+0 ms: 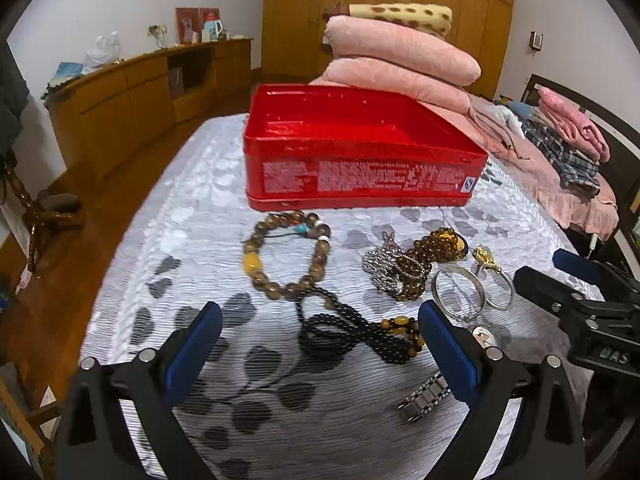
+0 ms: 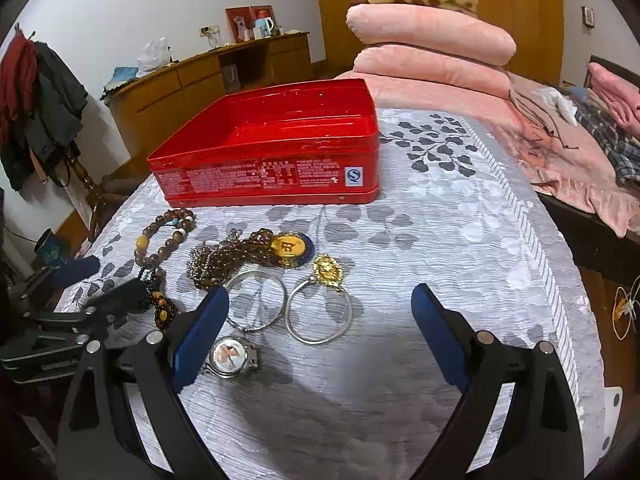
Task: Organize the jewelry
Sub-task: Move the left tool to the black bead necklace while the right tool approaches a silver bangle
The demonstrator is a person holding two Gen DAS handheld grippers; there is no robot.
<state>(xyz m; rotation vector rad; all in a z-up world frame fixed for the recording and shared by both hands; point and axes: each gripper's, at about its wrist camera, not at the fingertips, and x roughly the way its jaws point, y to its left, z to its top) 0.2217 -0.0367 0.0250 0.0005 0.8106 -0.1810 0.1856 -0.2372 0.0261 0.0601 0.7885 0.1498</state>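
Both the left gripper (image 1: pixel 320 332) and right gripper (image 2: pixel 320 312) hover spread wide and empty over loose jewelry, the lidless red rectangular tin (image 1: pixel 360 176) presumably waiting to collect it.

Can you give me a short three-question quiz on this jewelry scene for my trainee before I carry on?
1. True or false: the red tin is open, with no jewelry showing inside.
2. Multiple choice: nearest the right gripper lies a) the wooden bead bracelet b) the wristwatch c) the gold pendant.
3. Fill in: the left gripper hovers over the ____ bead necklace.

Key
1. True.
2. b; it lies by the gripper's left finger.
3. Black. Both grippers are open and hold nothing.
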